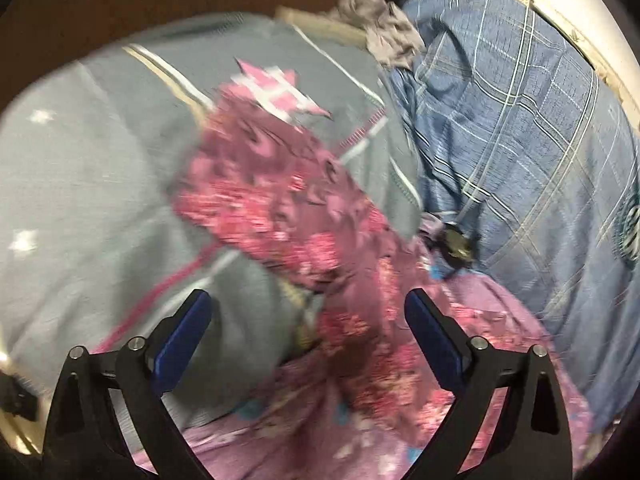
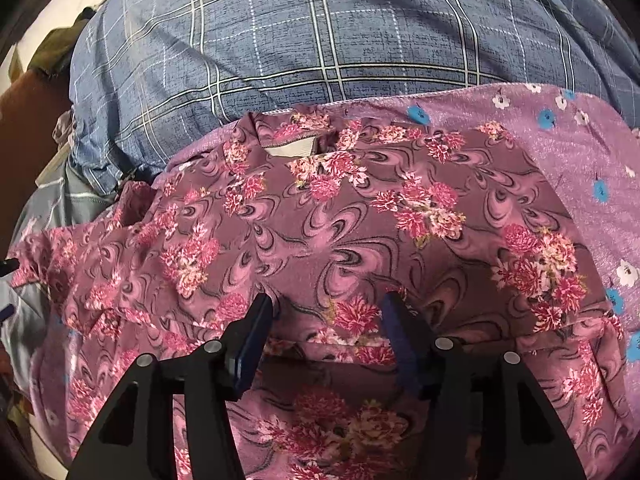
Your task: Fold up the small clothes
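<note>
Jaws of the left gripper (image 1: 308,308) stand wide apart with nothing between the blue pads; we see it poised above blurred cloth, and whether either pad touches the cloth we cannot tell. Below and ahead of it lies the maroon floral garment (image 1: 288,208), a small piece printed with pink flower clusters and dark swirls, bunched into a ridge that runs from the upper middle of the left wrist view down toward the jaws. Jaws of the right gripper (image 2: 326,312) are part-open, low over the same maroon floral garment (image 2: 320,220); a fold of its near edge lies in the gap between the pads, but we do not see the pads pressing on it, so we log no grip. In the right wrist view the garment is spread fairly flat, its neckline with a pale inner label (image 2: 292,148) at the far edge, one sleeve trailing off to the left. Under it we note a lilac sheet (image 2: 580,160) dotted with blue and white flowers. Beyond the garment rests a blue plaid pillow (image 2: 320,40) with a round green emblem. To the left in the left wrist view lies a grey cloth (image 1: 80,200) with white stars and pink-and-white stripes, and a crumpled grey rag (image 1: 380,24) beside the pillow.
</note>
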Motion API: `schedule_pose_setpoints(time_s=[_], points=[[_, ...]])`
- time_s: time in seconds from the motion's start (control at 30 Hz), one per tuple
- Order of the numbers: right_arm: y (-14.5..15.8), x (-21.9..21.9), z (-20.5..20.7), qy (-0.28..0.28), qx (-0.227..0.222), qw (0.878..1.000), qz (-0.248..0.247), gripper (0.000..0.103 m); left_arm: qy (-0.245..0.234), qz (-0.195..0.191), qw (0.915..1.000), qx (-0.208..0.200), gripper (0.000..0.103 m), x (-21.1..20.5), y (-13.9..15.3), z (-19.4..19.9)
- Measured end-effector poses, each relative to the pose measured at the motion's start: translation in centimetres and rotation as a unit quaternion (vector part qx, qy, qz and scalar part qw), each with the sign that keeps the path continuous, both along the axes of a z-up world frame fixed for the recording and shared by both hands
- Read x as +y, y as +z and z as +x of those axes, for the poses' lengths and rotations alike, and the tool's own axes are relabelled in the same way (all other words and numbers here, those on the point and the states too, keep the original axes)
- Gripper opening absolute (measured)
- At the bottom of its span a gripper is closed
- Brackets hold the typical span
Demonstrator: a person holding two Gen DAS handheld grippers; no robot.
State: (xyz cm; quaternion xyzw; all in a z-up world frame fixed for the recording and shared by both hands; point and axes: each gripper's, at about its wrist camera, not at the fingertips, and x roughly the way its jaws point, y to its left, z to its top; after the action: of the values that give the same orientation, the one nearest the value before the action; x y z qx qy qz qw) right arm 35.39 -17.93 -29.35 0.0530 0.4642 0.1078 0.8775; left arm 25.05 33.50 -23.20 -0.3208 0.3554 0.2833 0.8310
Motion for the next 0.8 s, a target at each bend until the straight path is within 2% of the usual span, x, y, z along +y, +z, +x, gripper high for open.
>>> schedule_pose_setpoints(time_s=[0.03, 0.2, 0.27, 0.3, 0.33, 0.37, 0.47, 0.63, 0.8], points=[[0.0, -0.2, 0.1, -0.004, 0.002, 1.000, 0.007, 0.059, -0.003, -0.021, 0.9998, -0.004, 0.091, 0.6, -0.4, 0.7], [0.1, -1.2, 0.4, -0.017, 0.015, 0.999, 0.046, 0.059, -0.001, -0.079, 0.9967, -0.018, 0.065, 2.0, -1.4, 2.9], [0.2, -1.5, 0.5, -0.019, 0.018, 0.998, 0.054, 0.059, 0.001, -0.093, 0.9954, -0.025, 0.040, 2.5, -1.3, 3.2], [0.2, -1.6, 0.5, -0.020, 0.019, 0.998, 0.057, 0.059, 0.003, -0.097, 0.9950, -0.023, 0.033, 2.8, -1.4, 3.4], [0.2, -1.6, 0.5, -0.021, 0.019, 0.998, 0.059, 0.059, 0.008, -0.100, 0.9947, -0.022, 0.019, 3.2, -1.5, 3.5], [0.3, -1.7, 0.6, -0.022, 0.020, 0.998, 0.061, 0.059, 0.011, -0.104, 0.9943, -0.024, 0.012, 3.5, -1.6, 3.5], [0.3, -2.0, 0.7, -0.025, 0.025, 0.997, 0.068, 0.053, 0.004, -0.101, 0.9943, -0.033, 0.007, 3.8, -1.2, 3.1], [0.3, -3.9, 1.3, -0.048, 0.042, 0.993, 0.103, 0.030, -0.046, -0.043, 0.9970, -0.046, 0.007, 0.9, 2.5, 3.3], [1.3, -6.8, 1.3, -0.080, 0.039, 0.986, 0.141, 0.031, -0.126, 0.024, 0.9902, -0.056, 0.007, -5.7, 7.4, 4.5]])
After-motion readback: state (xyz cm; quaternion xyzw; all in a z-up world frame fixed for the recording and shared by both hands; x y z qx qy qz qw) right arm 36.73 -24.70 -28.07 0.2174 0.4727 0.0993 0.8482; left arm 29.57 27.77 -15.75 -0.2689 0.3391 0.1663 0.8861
